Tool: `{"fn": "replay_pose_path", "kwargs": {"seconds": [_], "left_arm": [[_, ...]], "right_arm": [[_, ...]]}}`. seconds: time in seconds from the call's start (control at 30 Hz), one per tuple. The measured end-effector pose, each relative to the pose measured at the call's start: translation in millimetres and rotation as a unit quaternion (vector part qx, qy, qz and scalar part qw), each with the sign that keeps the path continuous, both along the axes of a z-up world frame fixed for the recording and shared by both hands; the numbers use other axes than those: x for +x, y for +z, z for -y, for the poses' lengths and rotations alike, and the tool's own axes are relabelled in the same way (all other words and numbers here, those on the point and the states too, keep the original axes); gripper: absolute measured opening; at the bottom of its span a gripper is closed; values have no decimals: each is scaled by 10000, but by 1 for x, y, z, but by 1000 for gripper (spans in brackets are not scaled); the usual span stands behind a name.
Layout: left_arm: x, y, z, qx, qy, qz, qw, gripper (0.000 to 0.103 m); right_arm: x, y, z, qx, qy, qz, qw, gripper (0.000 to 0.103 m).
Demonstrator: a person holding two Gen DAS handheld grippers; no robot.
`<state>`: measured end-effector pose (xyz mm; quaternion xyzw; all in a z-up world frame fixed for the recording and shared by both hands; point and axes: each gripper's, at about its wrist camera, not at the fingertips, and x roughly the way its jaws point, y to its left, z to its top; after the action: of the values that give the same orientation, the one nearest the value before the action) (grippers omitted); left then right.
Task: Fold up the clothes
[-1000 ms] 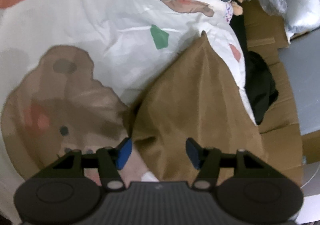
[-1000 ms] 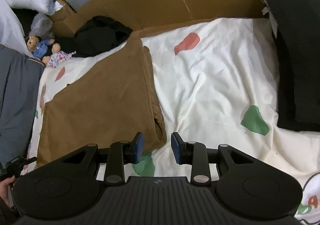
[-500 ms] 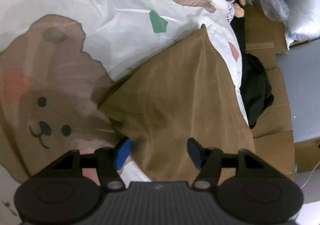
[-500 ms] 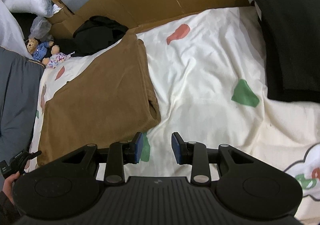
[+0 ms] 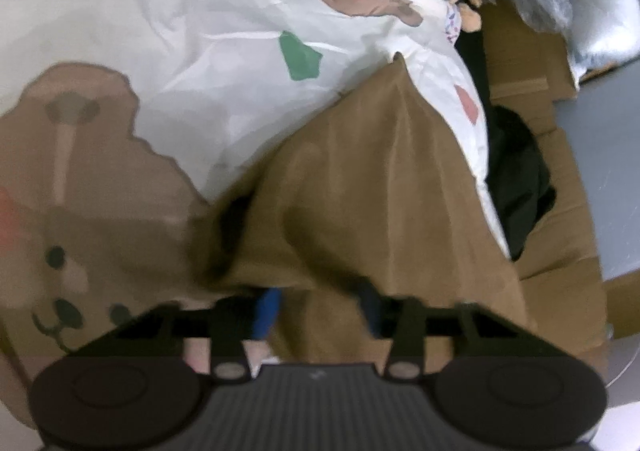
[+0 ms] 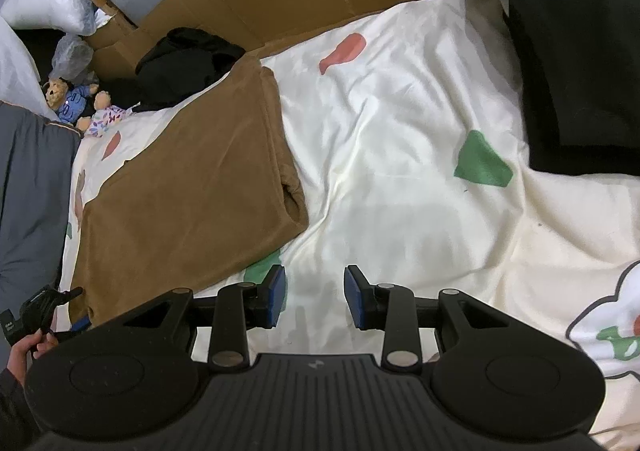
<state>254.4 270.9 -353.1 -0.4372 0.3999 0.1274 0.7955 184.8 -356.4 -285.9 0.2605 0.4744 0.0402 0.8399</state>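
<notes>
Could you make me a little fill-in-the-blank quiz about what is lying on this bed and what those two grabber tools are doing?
1. The folded garment on the sheet is ____ in colour.
2. The right gripper has its jaws apart over the sheet and holds ____.
3. The shape printed on the sheet beside the black cushion is ____.
4. Near the grey pillow lie two small toy ____.

Missing words: brown; nothing; green; bears
</notes>
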Motion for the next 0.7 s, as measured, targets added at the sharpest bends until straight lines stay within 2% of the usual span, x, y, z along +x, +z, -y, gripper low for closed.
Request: {"fn": "replay_pose_path", "kwargs": {"seconds": [0.13, 0.4, 0.43, 0.5, 0.6, 0.7], "left_arm": [[-15, 2, -10, -58, 25, 133, 9999, 10], [-28, 1, -20, -357, 135, 280, 9989, 13], [-28, 1, -21, -389, 162, 288, 9987, 15], [-27, -2, -21, -462, 220, 268, 9983, 30], [-22, -4, -20, -500, 226, 281, 9981, 39], [-12, -8, -19, -454, 170, 261, 9985, 40]], "right_arm": [[0, -2, -3, 18, 10, -2, 10000, 37], [0, -5, -8, 52, 30, -6, 10000, 37], [1, -5, -9, 56, 38, -6, 10000, 37], [0, -6, -10, 62, 44, -10, 10000, 37], [0, -7, -15, 64, 79, -23, 9999, 37], [0, -8, -17, 43, 111, -48, 9999, 37]]}}
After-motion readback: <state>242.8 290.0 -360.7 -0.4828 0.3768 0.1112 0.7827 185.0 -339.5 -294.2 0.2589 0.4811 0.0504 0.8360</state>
